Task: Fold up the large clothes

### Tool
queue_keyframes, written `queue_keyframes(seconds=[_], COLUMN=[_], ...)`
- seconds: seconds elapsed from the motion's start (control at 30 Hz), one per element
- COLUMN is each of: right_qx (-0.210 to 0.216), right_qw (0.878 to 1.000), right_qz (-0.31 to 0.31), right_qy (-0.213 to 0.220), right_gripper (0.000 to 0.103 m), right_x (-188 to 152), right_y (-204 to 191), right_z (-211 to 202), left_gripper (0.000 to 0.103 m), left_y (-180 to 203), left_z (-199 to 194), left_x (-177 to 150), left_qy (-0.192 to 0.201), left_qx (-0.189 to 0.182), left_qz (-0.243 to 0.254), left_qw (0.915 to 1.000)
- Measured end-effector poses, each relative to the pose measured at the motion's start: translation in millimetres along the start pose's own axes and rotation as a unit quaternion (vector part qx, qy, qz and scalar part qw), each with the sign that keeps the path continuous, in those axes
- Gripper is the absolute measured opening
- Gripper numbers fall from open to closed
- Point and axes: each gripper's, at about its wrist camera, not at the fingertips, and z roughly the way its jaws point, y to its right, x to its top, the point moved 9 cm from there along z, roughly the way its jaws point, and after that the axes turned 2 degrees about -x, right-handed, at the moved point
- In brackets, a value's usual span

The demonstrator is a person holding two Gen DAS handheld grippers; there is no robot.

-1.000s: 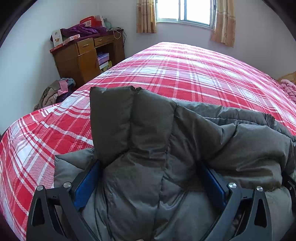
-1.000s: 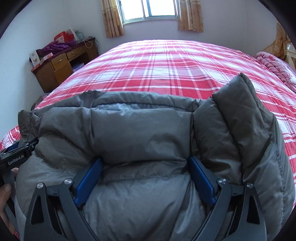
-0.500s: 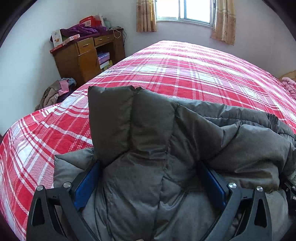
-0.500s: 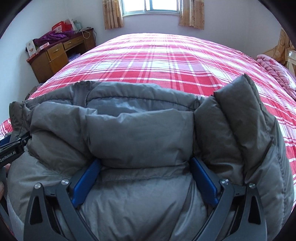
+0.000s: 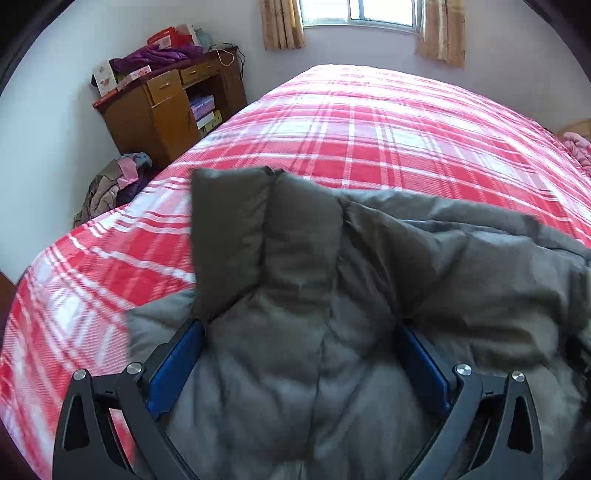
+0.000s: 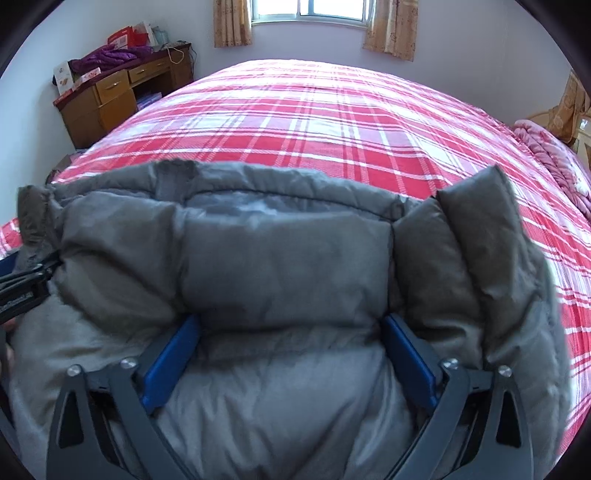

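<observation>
A grey padded jacket (image 5: 303, 236) lies bunched on the near part of the red plaid bed (image 5: 369, 140). My left gripper (image 5: 299, 328) has its blue pads spread wide, pressing on a thick fold of the jacket with a stiff flap standing up. In the right wrist view, my right gripper (image 6: 290, 321) clamps another puffy fold of the jacket (image 6: 284, 266). Its jaws are closing, with the padding filling the gap between them. The left gripper (image 6: 22, 288) shows at that view's left edge, against the jacket.
A wooden cabinet (image 5: 159, 110) piled with boxes and purple cloth stands left of the bed, with a heap of clothes (image 5: 114, 184) on the floor before it. A pink blanket (image 6: 546, 155) lies at the bed's right edge. A curtained window (image 6: 310, 11) is behind.
The right gripper has tipped a little, so more of the far wall and window shows. Both grippers keep the jacket between their pads; the left barely moved.
</observation>
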Motion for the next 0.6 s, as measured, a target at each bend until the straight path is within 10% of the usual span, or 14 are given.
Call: queue_keyframes(seconds=[0.27,0.6], right_qx=[0.023,-0.029], right_qw=[0.995,0.994], right_qz=[-0.034,-0.089], right_qy=[0.087,0.055], right_gripper=[0.096,0.1], right_x=[-26.0,-73.0], right_y=[-30.6,-52.9], right_z=[-91.1,-48.6], left_gripper=[0.102,0.102], left_y=[8.0,3.8], left_z=[-57.1,-60.7], left_x=[-54.5,-80.6], left_qy=[0.045,0.065], left_qx=[-0.04,-0.024], left_qz=[0.013,0.005], left_qw=[0.9981,0.9976])
